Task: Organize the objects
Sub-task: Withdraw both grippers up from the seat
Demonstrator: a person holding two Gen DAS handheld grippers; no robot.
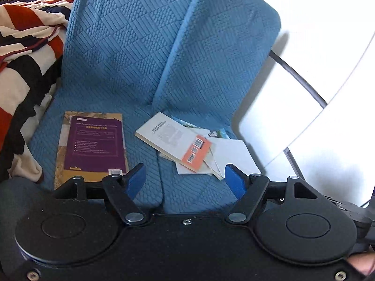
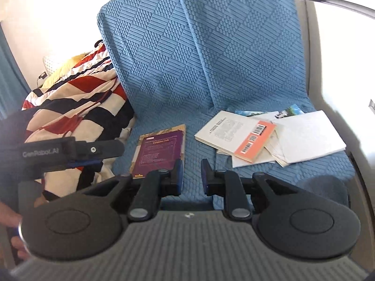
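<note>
On the left of the blue chair seat point(image 1: 140, 121), the purple book point(image 1: 93, 145) is lying flat, and a messy pile of books point(image 2: 264, 138) is sitting on the right. The left gripper point(image 1: 185, 180) is hanging over the seat with its fingers spread wide and holding nothing, while the right gripper point(image 2: 192, 175) is keeping its fingers nearly together, also holding nothing. I think it is best to open wide, come down slowly, and pinch one book by its edge so the pile is not sliding.

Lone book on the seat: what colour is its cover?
Purple with a tan border, clearest in the left wrist view.

Likely home, blue-covered sofa point(image 2: 211, 58), striped blanket point(image 2: 77, 103)
</note>
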